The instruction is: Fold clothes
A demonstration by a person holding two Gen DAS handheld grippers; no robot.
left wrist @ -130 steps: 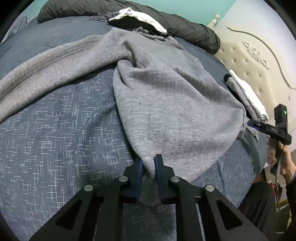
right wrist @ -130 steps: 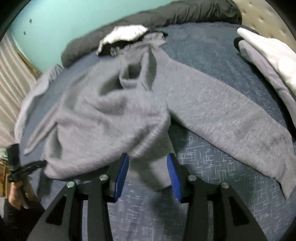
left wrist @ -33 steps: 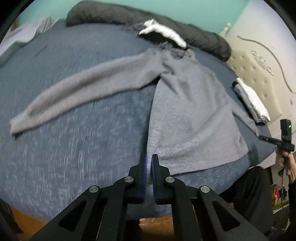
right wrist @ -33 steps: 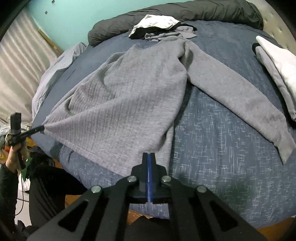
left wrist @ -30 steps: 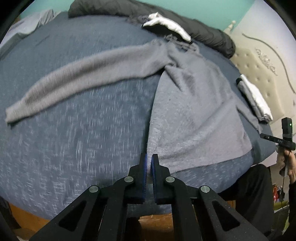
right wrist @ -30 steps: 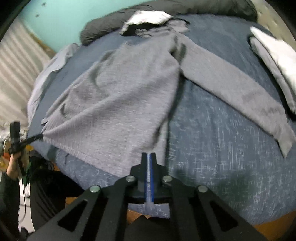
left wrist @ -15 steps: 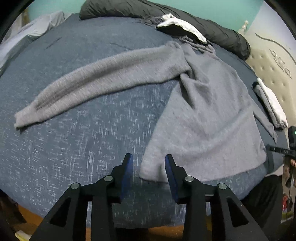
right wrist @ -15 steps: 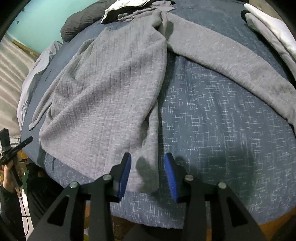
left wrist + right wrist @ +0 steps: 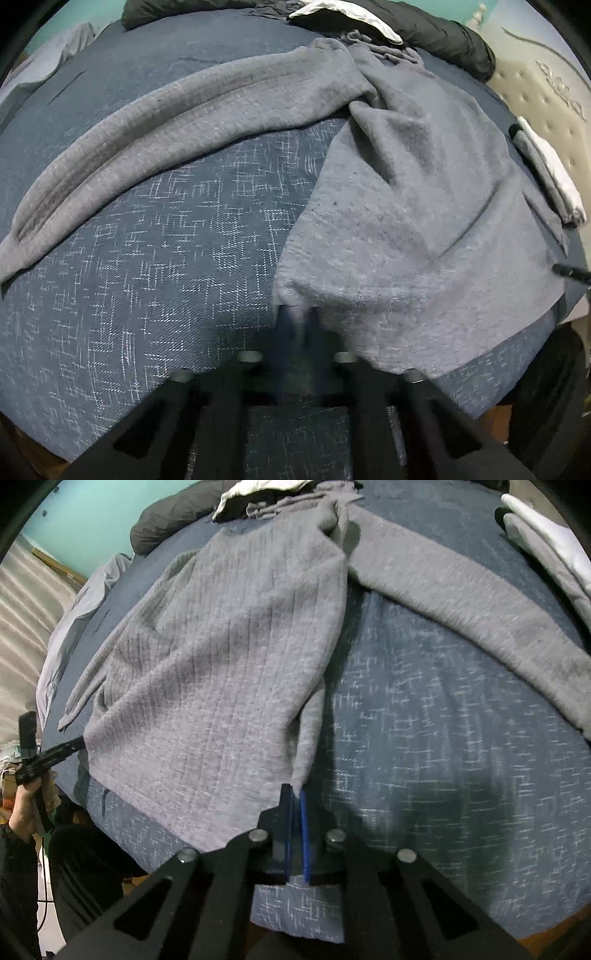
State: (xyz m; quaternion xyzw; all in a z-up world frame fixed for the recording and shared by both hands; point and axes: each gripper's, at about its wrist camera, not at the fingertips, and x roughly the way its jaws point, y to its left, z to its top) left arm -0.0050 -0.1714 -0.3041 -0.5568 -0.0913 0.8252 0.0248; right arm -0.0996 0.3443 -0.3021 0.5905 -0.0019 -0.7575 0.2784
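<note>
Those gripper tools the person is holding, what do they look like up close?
Each is matte black plastic. The right gripper has two flat fingers with bright blue pads, on angular linkage arms with round silver pins. The left gripper looks the same but is blurred. A dark sleeve shows at the wrist.

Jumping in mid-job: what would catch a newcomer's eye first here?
A big grey sweater lies spread flat across the dark blue bedspread, its sleeves flung out to each side. Both grippers sit at its near hem: the right gripper has just closed on one bottom corner, the left gripper on the other. Folded clothes are stacked by the headboard.
</note>
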